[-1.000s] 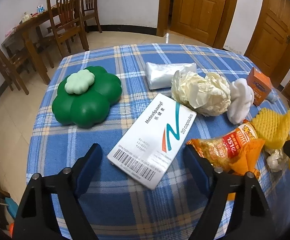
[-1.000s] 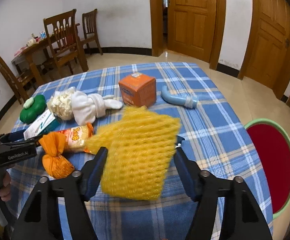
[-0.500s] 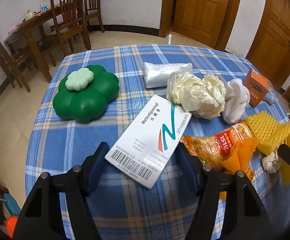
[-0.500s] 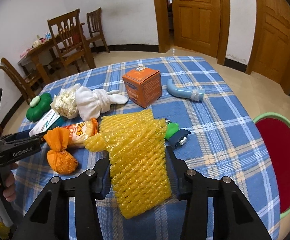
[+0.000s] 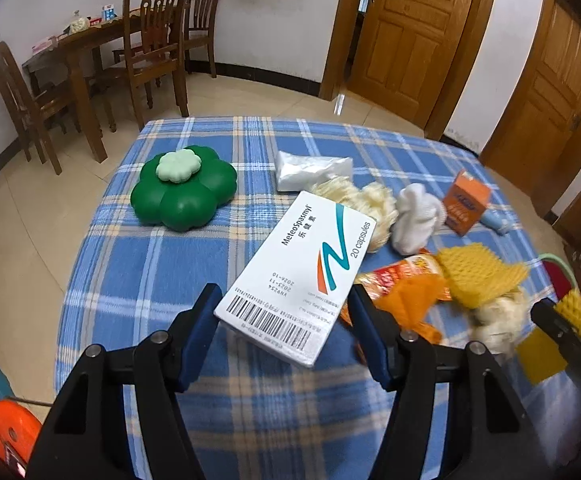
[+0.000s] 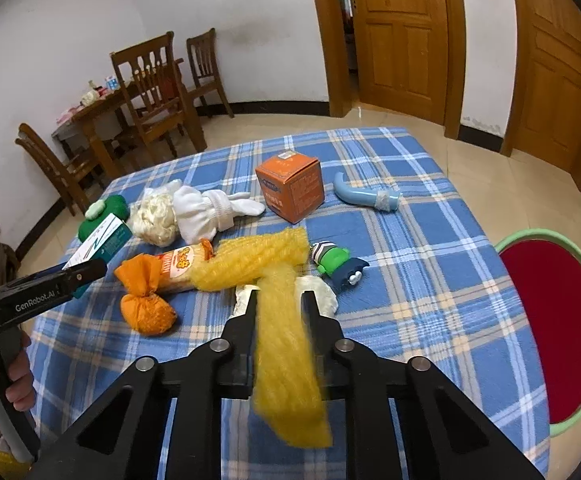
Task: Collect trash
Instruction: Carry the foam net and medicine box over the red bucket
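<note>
My left gripper (image 5: pixel 282 300) is shut on a white medicine box (image 5: pixel 302 276) and holds it tilted above the blue plaid table (image 5: pixel 138 264). My right gripper (image 6: pixel 280 300) is shut on a yellow foam fruit net (image 6: pixel 278 320); its far end lies across the table by an orange snack wrapper (image 6: pixel 182 266). Crumpled paper (image 6: pixel 158 220), a white sock (image 6: pixel 206 212), an orange carton (image 6: pixel 290 184) and a crumpled white scrap (image 6: pixel 322 292) lie on the table. The left gripper also shows in the right wrist view (image 6: pixel 86 270).
A green clover-shaped case (image 5: pixel 182 192) and a clear plastic bag (image 5: pixel 310 168) lie at the far left. A blue tube (image 6: pixel 366 196) and a small green toy (image 6: pixel 338 264) lie on the right. A red, green-rimmed stool (image 6: pixel 546 320) stands by the table's right edge. Wooden chairs stand behind.
My left gripper closed on the medicine box and lifted its near end. My right gripper closed on the yellow foam net, squeezing it narrow, and pulled it back.
</note>
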`<state>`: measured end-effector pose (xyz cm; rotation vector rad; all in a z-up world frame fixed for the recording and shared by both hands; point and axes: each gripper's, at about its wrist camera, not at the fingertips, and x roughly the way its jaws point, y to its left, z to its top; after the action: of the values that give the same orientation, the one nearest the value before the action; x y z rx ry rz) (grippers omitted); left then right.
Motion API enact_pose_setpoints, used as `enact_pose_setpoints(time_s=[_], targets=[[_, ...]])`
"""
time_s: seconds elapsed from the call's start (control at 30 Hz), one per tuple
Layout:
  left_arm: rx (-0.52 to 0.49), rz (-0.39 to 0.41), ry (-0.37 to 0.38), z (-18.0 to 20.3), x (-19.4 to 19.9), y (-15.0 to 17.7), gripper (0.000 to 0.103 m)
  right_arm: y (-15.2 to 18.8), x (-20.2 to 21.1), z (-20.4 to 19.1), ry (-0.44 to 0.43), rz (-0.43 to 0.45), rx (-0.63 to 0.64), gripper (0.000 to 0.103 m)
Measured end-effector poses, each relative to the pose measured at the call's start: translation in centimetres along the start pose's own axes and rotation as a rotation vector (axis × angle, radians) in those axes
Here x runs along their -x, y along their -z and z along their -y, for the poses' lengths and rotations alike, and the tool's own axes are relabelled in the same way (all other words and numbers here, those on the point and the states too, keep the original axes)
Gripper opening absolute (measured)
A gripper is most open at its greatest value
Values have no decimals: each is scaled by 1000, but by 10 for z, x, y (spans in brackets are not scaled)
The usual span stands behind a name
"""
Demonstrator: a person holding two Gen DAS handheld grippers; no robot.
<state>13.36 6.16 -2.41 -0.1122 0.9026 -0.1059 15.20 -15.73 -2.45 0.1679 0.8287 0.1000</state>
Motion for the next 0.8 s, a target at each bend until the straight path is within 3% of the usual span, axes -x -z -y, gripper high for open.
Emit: enact_pose_setpoints(time_s=[0.47, 0.8], targets=[[87, 44, 41, 4, 38, 18, 65, 8, 43, 6, -39, 91, 8, 11], [98, 52, 44, 7, 48, 27, 65, 10, 47, 8, -87, 90, -2, 13]])
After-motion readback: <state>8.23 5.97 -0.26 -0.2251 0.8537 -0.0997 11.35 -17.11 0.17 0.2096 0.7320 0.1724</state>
